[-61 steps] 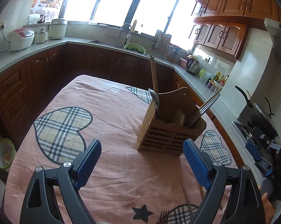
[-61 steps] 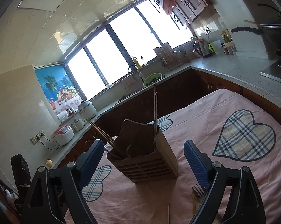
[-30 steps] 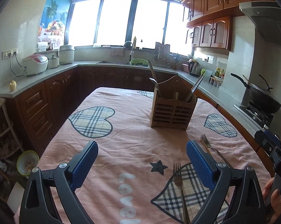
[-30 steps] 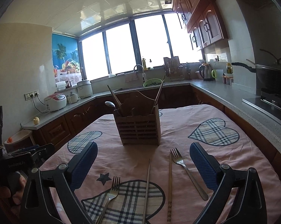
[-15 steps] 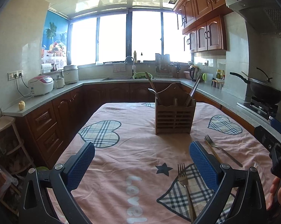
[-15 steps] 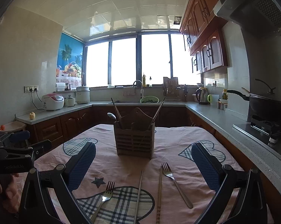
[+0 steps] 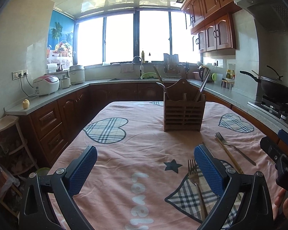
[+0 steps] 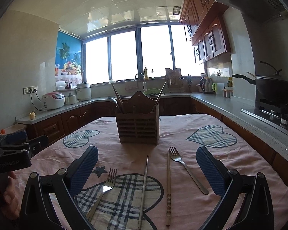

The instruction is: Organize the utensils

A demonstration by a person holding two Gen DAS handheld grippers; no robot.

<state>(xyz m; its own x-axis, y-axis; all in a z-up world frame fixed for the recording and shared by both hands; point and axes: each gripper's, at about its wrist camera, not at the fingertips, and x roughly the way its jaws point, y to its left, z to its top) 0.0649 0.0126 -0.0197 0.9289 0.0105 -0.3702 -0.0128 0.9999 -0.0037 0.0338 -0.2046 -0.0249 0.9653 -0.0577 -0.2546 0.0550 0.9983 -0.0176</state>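
both grippers hover over the pink-clothed table (image 8: 239,153), left gripper (image 7: 145,164) and right gripper (image 8: 146,165) with fingers spread wide, holding nothing. the wooden utensil holder (image 8: 138,127) stands upright mid-table with chopsticks and a spoon inside. two forks (image 8: 103,188) (image 8: 186,169), a metal chopstick (image 8: 144,190) and a wooden chopstick (image 8: 168,187) lie flat near the right gripper.
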